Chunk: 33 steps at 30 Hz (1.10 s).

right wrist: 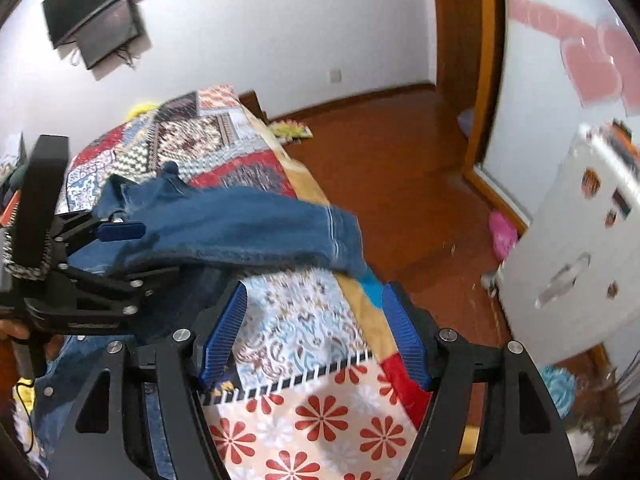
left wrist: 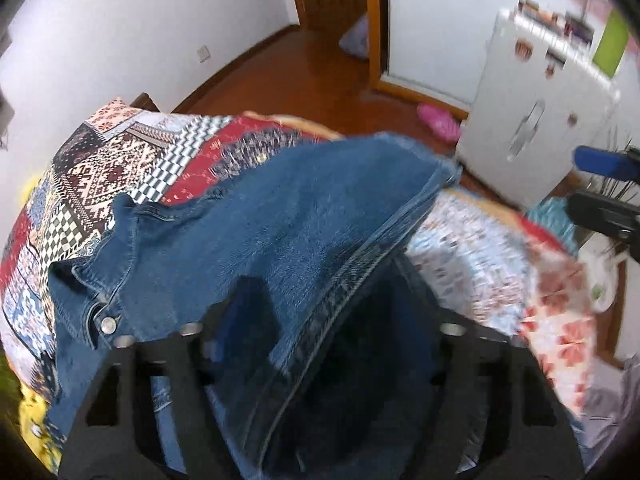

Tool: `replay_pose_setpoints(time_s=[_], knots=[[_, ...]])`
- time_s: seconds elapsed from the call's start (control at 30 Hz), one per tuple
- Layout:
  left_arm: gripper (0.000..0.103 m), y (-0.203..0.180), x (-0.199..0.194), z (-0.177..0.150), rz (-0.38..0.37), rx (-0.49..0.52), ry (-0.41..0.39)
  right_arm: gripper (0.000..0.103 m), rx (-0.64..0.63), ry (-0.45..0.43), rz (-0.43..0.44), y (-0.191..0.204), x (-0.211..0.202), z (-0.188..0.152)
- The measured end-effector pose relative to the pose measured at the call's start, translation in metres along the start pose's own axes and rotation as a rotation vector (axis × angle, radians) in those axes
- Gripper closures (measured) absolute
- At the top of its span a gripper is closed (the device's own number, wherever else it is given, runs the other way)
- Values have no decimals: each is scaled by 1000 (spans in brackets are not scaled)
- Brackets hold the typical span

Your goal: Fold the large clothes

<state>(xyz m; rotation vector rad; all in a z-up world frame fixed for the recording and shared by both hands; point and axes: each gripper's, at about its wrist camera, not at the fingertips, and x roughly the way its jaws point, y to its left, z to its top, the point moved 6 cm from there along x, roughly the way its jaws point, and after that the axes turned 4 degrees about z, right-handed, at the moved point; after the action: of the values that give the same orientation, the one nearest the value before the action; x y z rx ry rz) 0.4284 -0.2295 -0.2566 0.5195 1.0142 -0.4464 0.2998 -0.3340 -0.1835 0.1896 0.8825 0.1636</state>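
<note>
We see the left tongs (right wrist: 120, 236) gripping the blue denim jacket (right wrist: 240, 232) over the patchwork-quilted bed (right wrist: 320, 400); right tongs (right wrist: 316, 336) gape, empty.

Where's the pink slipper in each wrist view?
Left wrist: pink slipper upper right of centre, on the wooden floor, just left of the white fridge.
Right wrist: pink slipper right of centre, against the fridge's left edge.
Shared landmark: the fridge.

Both grippers are built of black skeletal linkage arms pinned with silver round-headed screws. Ribbed blue pads (right wrist: 406, 334) are fitted inside the fingers.
</note>
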Motion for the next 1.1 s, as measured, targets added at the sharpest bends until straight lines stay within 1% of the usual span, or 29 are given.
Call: replay_pose_setpoints(time_s=[0.07, 0.1, 0.13, 0.17, 0.2, 0.23, 0.3, 0.4, 0.5, 0.57, 0.67, 0.73, 0.83, 0.87, 0.97, 1.0, 1.03, 1.1], knots=[[47, 2, 5, 0, -34, -28, -12, 36, 20, 21, 11, -4, 7, -5], [60, 6, 4, 2, -46, -46, -32, 36, 28, 34, 15, -4, 12, -8], [79, 8, 2, 5, -57, -62, -44, 36, 32, 42, 19, -4, 14, -10], [86, 11, -1, 8, -75, -88, -50, 36, 36, 49, 29, -3, 17, -12], [91, 13, -3, 11, -94, -113, -56, 36, 43, 58, 41, -1, 19, -13], [93, 15, -6, 15, -111, -139, -65, 36, 49, 66, 51, 0, 21, -14], [94, 28, -21, 22, -119, -193, -110, 36, 56, 78, 71, 6, 25, -14], [95, 48, -51, 28, -119, -248, -189, 36, 41, 91, 102, 18, 32, -12], [95, 75, -85, 24, -81, -286, -261, 36, 9, 103, 130, 36, 38, -12], [95, 95, -104, 14, -72, -326, -290, 36, -23, 120, 146, 51, 46, -12], [95, 121, -117, -10, -48, -369, -300, 36, -63, 150, 138, 63, 58, -17], [95, 134, -118, -36, -14, -380, -280, 36, -74, 174, 133, 66, 65, -23], [95, 144, -96, -85, -2, -396, -169, 36, -73, 191, 131, 65, 69, -28], [95, 144, -87, -100, -13, -397, -128, 36, -74, 194, 129, 65, 70, -28], [82, 138, -62, -139, -27, -401, -26, 36, -73, 204, 125, 63, 70, -30], [74, 136, -56, -149, -22, -401, -1, 36, -73, 207, 122, 63, 71, -30], [67, 133, -52, -158, -16, -400, 17, 35, -78, 210, 116, 63, 71, -31], [59, 130, -47, -170, 8, -403, 41, 34, -83, 211, 103, 64, 72, -30]])
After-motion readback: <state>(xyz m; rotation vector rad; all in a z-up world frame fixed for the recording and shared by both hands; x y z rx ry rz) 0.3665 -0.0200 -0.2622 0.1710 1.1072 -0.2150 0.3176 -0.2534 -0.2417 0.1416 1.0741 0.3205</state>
